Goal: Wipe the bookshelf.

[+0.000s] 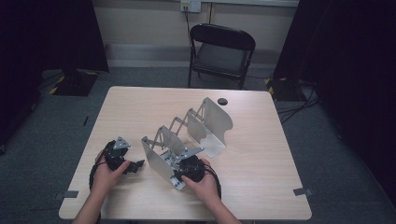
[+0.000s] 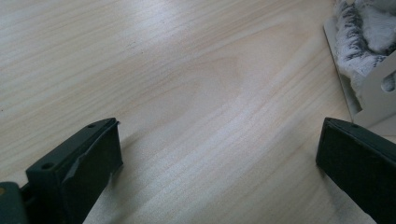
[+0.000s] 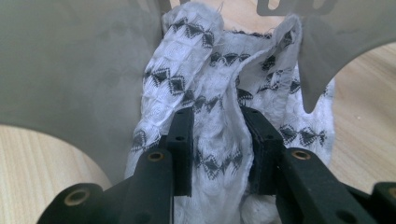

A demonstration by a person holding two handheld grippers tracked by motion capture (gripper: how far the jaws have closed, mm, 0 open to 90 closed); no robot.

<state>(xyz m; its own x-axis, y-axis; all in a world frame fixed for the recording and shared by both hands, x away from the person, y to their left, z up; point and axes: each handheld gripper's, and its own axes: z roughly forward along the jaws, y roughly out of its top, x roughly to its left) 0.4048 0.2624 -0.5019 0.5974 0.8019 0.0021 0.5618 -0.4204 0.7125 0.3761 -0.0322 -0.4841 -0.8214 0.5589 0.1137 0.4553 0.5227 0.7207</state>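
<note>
A folding metal rack with several upright plates joined by scissor links stands in the middle of the wooden table. My right gripper reaches in between two of its plates and is shut on a bunched white cloth with black diamond patterns; a grey plate stands close on the left. In the high view the right gripper sits at the rack's near end. My left gripper rests on the table left of the rack, jaws wide apart over bare wood. The cloth and a plate edge show at the far right.
A black folding chair stands beyond the table's far edge. A small dark round hole sits in the tabletop behind the rack. Dark curtains hang at both sides, and cables lie on the floor at the right.
</note>
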